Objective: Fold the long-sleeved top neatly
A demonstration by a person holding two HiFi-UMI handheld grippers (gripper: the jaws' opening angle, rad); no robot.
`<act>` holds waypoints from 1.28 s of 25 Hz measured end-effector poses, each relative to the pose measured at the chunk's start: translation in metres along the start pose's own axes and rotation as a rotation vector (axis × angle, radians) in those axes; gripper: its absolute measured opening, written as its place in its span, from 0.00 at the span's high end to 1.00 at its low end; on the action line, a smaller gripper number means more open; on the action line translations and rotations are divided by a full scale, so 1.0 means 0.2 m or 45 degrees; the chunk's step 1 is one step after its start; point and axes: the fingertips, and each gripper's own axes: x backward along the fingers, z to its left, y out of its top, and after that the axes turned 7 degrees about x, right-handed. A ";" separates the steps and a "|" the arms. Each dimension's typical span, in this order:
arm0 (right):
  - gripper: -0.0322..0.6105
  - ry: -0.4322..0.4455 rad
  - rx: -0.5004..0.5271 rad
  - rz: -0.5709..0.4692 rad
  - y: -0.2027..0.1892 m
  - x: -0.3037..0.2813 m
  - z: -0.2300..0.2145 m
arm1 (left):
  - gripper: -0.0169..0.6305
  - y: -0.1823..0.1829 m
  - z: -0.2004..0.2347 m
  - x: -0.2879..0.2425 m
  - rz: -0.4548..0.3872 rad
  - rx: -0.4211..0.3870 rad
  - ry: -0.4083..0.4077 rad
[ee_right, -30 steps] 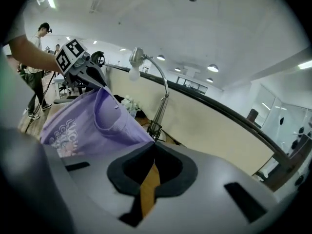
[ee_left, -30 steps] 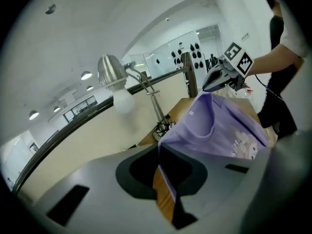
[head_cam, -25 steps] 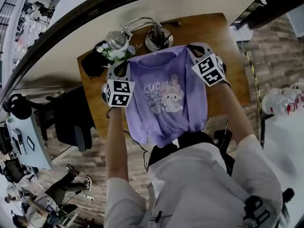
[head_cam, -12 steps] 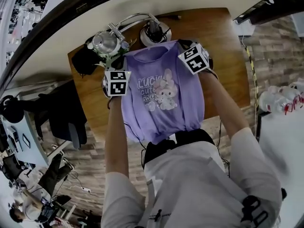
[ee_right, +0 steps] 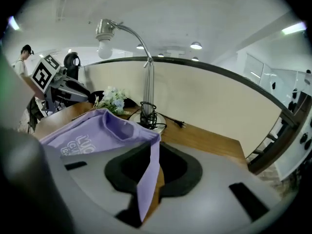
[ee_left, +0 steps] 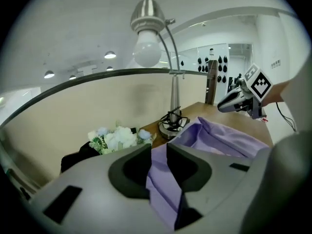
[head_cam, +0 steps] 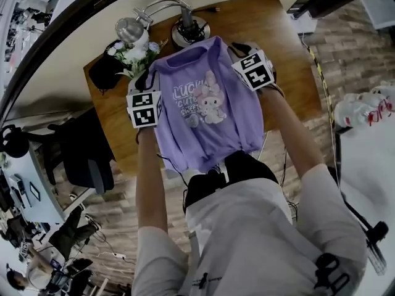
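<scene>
The purple long-sleeved top with a cartoon print is spread out over the wooden table, its hem hanging off the near edge toward the person. My left gripper is at its left shoulder and my right gripper at its right shoulder. In the left gripper view the jaws of the left gripper are opening, with a fold of purple cloth still between them. The right gripper is opening too, and a thin strip of the top hangs loose in its gap.
A gooseneck desk lamp has its base just beyond the collar and its head to the left. White flowers and a black object lie at the table's far left corner. A dark chair stands left of the table.
Both grippers have come down toward the table with the top, and the shoulders now lie lower, near the lamp base. Both pairs of jaws have parted slightly.
</scene>
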 end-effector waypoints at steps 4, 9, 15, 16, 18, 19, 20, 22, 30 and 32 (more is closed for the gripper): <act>0.85 -0.049 -0.051 0.015 -0.20 0.27 0.15 | 0.82 -0.10 -0.18 0.21 -0.038 -0.004 -0.073; 0.85 -0.091 -0.148 0.090 -0.60 0.57 0.44 | 0.82 -0.33 -0.40 0.42 -0.016 -0.011 -0.169; 0.86 -0.078 -0.169 0.136 -1.08 0.91 0.87 | 0.82 -0.62 -0.67 0.58 0.037 -0.009 -0.266; 0.85 -0.063 -0.139 0.136 -1.14 0.96 0.95 | 0.82 -0.66 -0.71 0.60 0.052 -0.015 -0.281; 0.84 -0.038 -0.014 0.146 -1.24 1.03 1.12 | 0.82 -0.74 -0.78 0.64 0.077 -0.027 -0.308; 0.82 -0.031 0.067 0.160 -1.29 1.05 1.20 | 0.82 -0.76 -0.82 0.66 0.085 -0.032 -0.319; 0.79 -0.032 0.157 0.185 -1.33 1.07 1.26 | 0.82 -0.79 -0.85 0.68 0.090 -0.035 -0.330; 0.74 -0.072 0.351 0.261 -1.42 1.06 1.34 | 0.82 -0.83 -0.89 0.72 0.099 -0.042 -0.351; 0.64 -0.359 0.875 0.437 -1.51 0.88 1.32 | 0.82 -0.96 -0.92 0.86 0.131 -0.059 -0.346; 0.88 -0.414 0.795 0.394 -1.47 0.90 1.26 | 0.82 -0.97 -0.89 0.87 0.126 -0.055 -0.338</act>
